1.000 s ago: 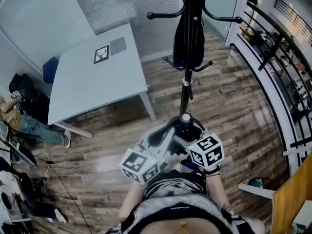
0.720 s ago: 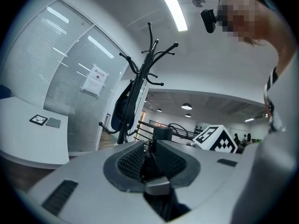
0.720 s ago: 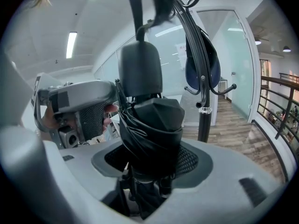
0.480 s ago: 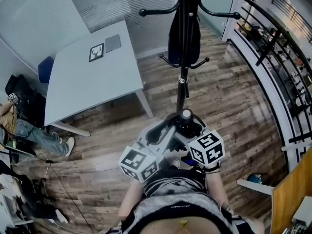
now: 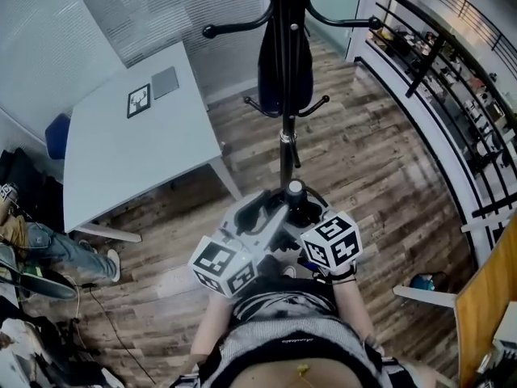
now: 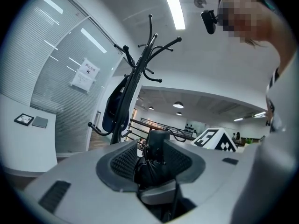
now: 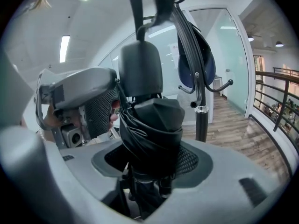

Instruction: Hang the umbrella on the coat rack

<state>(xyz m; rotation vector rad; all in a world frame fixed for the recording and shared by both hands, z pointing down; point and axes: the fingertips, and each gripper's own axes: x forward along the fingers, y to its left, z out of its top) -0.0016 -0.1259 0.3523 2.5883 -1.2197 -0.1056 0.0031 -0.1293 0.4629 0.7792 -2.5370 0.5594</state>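
At the far left of the head view a person's legs in jeans [image 5: 48,245] stretch out near a blue chair [image 5: 56,136]. Next to them stands a smooth white rectangular table [image 5: 121,168] carrying a small black-framed card [image 5: 138,101] and, just beside it, a flat grey pad [image 5: 166,82]. Behind the table runs a wall of pale ribbed blinds [image 5: 161,14]. The left gripper [image 6: 152,155], a grey moulded shell with black meshed pads, has just been opening its jaws. They stand apart with the umbrella [image 7: 149,125] between them, its crumpled black fabric free of the pads. The umbrella is folded short, its cloth wrapped in tight pleats below a smooth, rounded dark handle. It sits in front of the person's torso, near the pole of the coat rack [image 5: 283,148] and off its hooks. The right gripper [image 7: 152,160] pinches the umbrella's bundled body, its meshed pads hard against the cloth on both sides. The coat rack is a slim black pole with curved, knob-tipped arms. A dark blue, oval bag-like thing [image 5: 271,79] hangs flat against it below the upper arms, and what it holds cannot be seen. The floor [image 5: 380,168] is brown wood-grain plank. At the right a black railing [image 5: 452,111] of thin bars curves along the floor's edge.
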